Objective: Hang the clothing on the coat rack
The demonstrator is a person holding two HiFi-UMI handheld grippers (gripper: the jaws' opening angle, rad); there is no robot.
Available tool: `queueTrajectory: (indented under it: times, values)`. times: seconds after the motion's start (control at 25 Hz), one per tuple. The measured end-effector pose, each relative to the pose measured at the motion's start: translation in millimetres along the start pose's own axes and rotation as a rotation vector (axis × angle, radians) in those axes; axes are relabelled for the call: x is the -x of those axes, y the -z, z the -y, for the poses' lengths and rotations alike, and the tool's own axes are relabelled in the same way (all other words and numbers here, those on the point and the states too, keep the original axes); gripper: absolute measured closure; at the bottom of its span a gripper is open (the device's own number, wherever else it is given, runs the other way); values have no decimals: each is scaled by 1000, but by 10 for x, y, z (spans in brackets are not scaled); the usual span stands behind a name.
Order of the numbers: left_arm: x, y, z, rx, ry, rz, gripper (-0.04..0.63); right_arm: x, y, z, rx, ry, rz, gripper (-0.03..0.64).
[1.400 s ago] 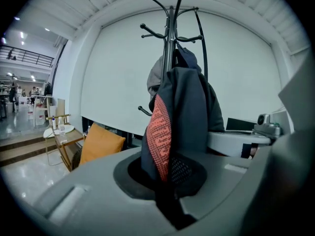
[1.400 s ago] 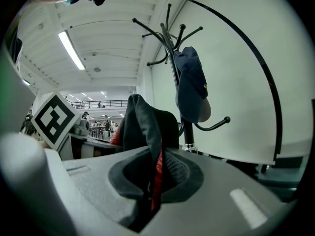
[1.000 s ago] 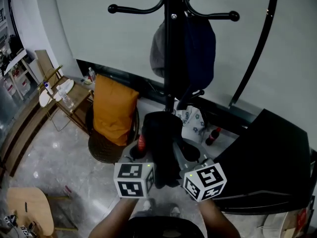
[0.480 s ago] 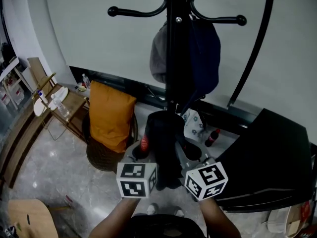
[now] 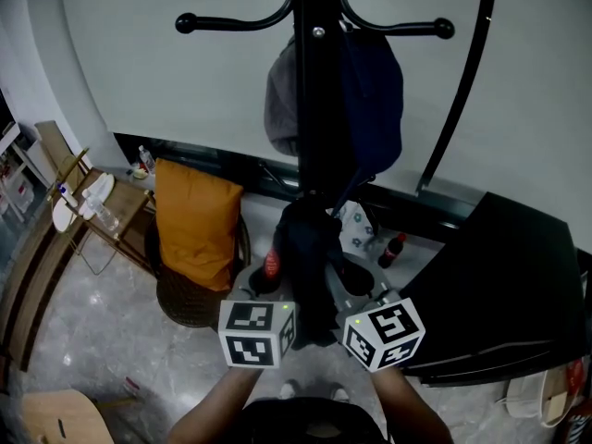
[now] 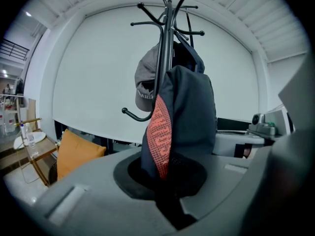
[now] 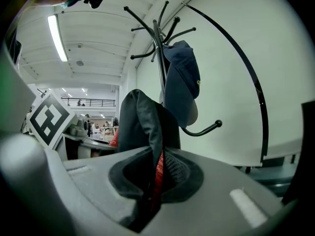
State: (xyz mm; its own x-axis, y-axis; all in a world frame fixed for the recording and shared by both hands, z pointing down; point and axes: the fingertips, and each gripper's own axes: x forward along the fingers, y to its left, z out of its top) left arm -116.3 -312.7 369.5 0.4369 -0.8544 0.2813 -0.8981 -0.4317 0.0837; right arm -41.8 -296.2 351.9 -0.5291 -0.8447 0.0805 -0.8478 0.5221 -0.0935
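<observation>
A dark garment with a red-orange knit band is held up in front of a black coat rack. My left gripper and my right gripper are both shut on it, side by side, just below the rack's lower hooks. The cloth rises out of the left jaws and out of the right jaws. On the rack hang a grey cap and a navy cap. An upper hook at the left is bare, and a lower curved hook too.
An orange cushion leans in a round wicker chair at the left. A black desk corner lies at the right. A small bottle and a patterned bag sit by the rack's base. A black curved rod leans along the wall.
The view has shifted a little nearer the rack and to the right. Both grippers hold the garment as before, in nearly the same place.
</observation>
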Motion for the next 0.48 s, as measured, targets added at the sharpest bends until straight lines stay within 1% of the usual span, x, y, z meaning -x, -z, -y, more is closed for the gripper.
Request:
queueTrajectory:
  times: [0.2, 0.48]
  values:
    - [-55, 3, 9, 8, 16, -1, 569, -41, 0, 30, -4, 5, 2, 586]
    - [-98, -10, 8, 13, 17, 3, 569, -105, 10, 25, -3, -10, -2, 586]
